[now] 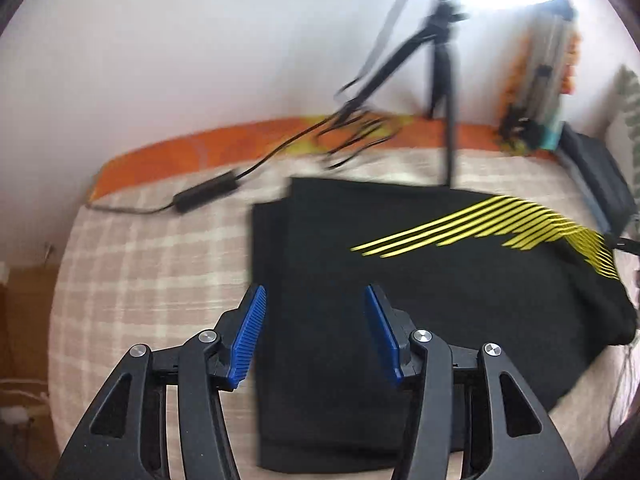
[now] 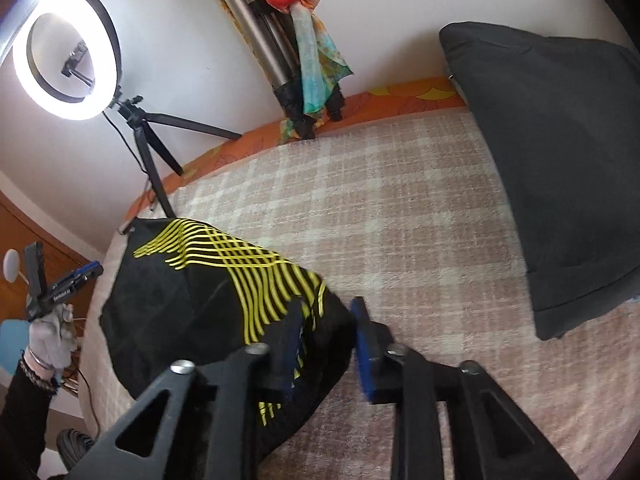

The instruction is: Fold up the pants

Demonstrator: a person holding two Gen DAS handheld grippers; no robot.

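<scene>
pants (image 1: pixel 400 300): black with yellow stripes, already folded into a compact stack, lying flat on the bed (image 1: pixel 152 264); stack sits on the checked cover, its far edge near the foot of the ring-light tripod (image 2: pixel 148 148).
left hand-held gripper (image 1: pixel 314 332): jaws stand apart, nothing between the blue pads; it hangs over the pants' plain-black end, the one away from the stripes. View is smeared, so whether the tips brush the cloth I cannot tell.
right hand-held gripper (image 2: pixel 326 344): jaws parted, astride the striped corner of the pants; one finger lies over the fabric, the other over bare cover just beside the pants. Pads do not appear to press the cloth.
left hand, seen from right wrist (image 2: pixel 50 336): gloved, beyond the far side of the pants, gripper clear of the fabric.
step in hand (judgement): either a last fold or final tidying; both grippers empty.
how to do it well: take all layers at one edge of the pants, both grippers level with each other; lift low, carry across the pants, lay edge to edge; release only once cloth lies flat.
risk: pinching only the top layer would peel the stack open.
dark cushion (image 2: pixel 560 168): well apart from the pants, no obstruction.
</scene>
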